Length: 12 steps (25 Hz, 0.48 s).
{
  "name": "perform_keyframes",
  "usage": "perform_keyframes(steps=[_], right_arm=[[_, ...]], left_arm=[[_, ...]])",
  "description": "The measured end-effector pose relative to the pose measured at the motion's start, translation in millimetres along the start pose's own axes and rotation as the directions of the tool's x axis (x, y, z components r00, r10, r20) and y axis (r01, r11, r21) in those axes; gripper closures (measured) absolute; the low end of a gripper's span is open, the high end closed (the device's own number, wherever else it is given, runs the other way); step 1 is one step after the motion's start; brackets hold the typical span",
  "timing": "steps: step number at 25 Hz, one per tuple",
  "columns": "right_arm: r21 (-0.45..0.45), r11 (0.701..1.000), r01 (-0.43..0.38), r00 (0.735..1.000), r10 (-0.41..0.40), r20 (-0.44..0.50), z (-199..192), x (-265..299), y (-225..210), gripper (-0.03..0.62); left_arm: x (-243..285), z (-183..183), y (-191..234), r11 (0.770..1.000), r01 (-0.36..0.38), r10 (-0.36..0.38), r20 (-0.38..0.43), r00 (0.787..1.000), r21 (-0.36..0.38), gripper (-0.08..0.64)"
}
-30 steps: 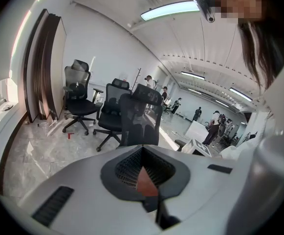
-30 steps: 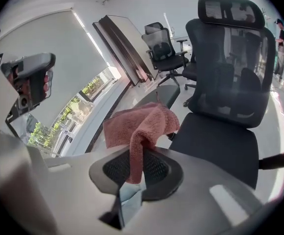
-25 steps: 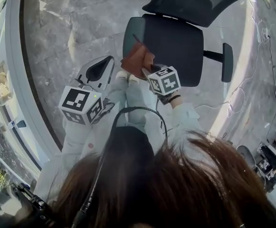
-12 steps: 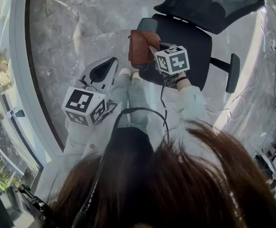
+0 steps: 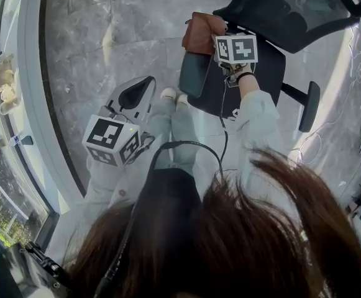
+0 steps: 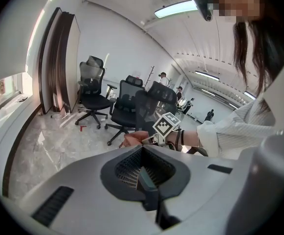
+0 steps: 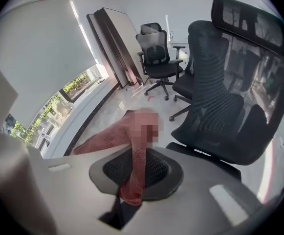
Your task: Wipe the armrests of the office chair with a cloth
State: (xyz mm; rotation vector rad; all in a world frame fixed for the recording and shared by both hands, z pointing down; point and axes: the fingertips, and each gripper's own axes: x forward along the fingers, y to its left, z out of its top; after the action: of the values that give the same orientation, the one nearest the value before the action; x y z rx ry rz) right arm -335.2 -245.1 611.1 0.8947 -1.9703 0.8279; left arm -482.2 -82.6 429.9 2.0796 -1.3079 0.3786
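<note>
Nearest the person, the left gripper (image 5: 137,89) hangs idle over the floor, its fingers clenched on nothing. Beyond it lies the near armrest (image 5: 194,73) of the office chair (image 5: 292,11). At that armrest's far end the right gripper (image 5: 220,35) has its fingers pinched on a bunched fold of the reddish cloth (image 5: 202,33). The cloth looks light, soft and limp, so the loose part will probably trail. Gripping a thick fold and pressing it flat should suit wiping.

Reddish-brown cloth (image 5: 202,33) at end of armrest (image 5: 194,74)
</note>
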Motion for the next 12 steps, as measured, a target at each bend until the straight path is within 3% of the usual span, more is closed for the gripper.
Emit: perform_keyframes(steps=[6, 12], right_arm=[[0.019, 1.000, 0.001, 1.000, -0.001, 0.005, -4.1, -3.4, 0.7, 0.557], [0.055, 0.994, -0.092, 0.996, 0.092, 0.012, -50.2, -29.8, 32.1, 0.557]], left_arm=[[4.6, 1.1, -6.3, 1.000, 0.016, -0.016, 0.002, 1.000, 0.011, 0.557], [10.1, 6.9, -20.8, 0.998, 0.041, -0.042, 0.002, 0.999, 0.037, 0.557]])
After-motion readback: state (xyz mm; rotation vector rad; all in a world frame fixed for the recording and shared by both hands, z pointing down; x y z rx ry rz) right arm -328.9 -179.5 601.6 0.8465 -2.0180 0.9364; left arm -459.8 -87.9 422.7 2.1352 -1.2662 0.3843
